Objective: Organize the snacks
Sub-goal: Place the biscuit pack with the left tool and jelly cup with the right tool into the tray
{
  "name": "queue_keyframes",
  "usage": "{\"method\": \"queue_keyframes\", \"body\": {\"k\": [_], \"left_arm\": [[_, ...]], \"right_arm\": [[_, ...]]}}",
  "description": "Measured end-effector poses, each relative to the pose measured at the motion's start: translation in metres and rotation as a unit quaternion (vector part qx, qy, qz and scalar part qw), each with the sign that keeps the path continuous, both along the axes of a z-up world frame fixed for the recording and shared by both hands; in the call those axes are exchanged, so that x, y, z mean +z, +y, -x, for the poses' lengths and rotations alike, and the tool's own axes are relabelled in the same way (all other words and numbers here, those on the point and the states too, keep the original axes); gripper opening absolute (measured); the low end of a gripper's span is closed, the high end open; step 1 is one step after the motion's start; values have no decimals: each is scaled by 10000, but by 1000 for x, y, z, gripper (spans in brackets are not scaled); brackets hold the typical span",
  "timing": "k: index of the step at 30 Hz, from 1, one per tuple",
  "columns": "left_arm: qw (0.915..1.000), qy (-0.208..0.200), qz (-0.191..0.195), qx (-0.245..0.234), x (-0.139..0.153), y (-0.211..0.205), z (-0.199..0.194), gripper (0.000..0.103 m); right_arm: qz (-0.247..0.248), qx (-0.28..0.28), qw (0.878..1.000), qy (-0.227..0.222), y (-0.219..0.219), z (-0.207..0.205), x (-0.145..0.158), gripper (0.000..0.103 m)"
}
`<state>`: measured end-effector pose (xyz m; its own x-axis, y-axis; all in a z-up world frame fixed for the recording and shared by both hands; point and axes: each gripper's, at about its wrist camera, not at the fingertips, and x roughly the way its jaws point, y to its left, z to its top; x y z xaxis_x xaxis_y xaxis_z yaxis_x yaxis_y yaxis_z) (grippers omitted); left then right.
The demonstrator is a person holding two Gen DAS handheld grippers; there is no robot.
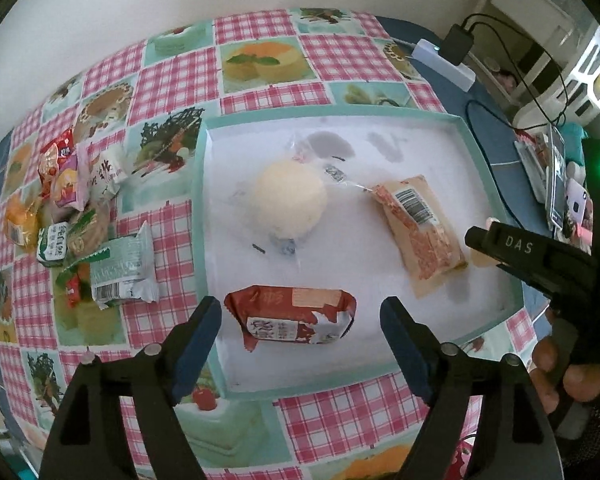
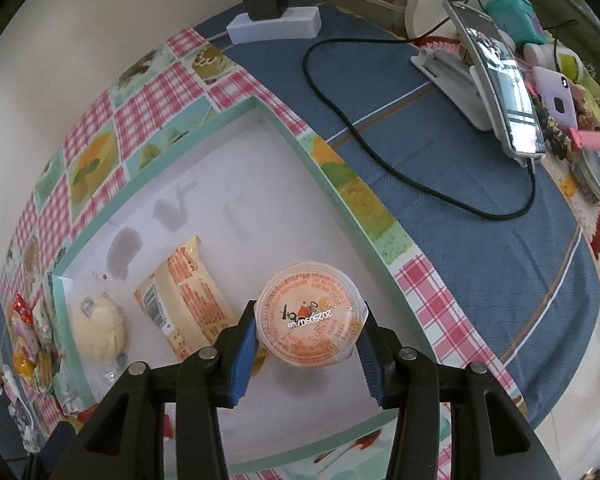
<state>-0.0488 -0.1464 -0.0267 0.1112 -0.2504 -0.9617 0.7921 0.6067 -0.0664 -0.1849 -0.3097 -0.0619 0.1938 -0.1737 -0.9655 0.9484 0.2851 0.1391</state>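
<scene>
Presently, right gripper clamps jelly cup above tray; left gripper, jaws open, straddles red packet. Risk: cup tipping onto neighbouring pouch on release.

Between our left tongs lies the red-brown snack packet, untouched by either finger. Beyond it we see the wrapped round bun and, to its right, the orange barcode packet, with bare tray floor between all three. The tray's teal rim walls off the snack heap further left. Our right tongs clamp the orange jelly cup; open floor lies beyond, up to the far rim.
</scene>
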Motion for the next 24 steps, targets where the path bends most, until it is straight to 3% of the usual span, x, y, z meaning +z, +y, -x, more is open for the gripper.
{"method": "queue_keyframes", "body": {"k": [3,4,6,8,16,20,24], "left_arm": [[9998,58,-32,203,-3,4,-7,86],[9994,80,-57,327,-5,7,-12,94],[9985,90,-77,543,-7,11,-19,98],[9973,61,-86,723,-7,17,-26,98],[9901,183,-149,1383,-12,36,-55,98],[9874,229,-158,1556,-14,42,-64,98],[9845,302,-178,1717,-16,49,-73,98]], "right_arm": [[-16,16,10000,20,-1,-1,-2,49],[-23,28,10000,31,0,-1,-2,49],[-41,39,10000,27,-1,-3,-4,58],[6,57,10000,60,-1,-5,-4,70],[151,134,9998,71,-1,-8,-2,80],[244,162,9995,81,0,-7,-1,89],[330,173,9993,50,-1,-8,0,91]]}}
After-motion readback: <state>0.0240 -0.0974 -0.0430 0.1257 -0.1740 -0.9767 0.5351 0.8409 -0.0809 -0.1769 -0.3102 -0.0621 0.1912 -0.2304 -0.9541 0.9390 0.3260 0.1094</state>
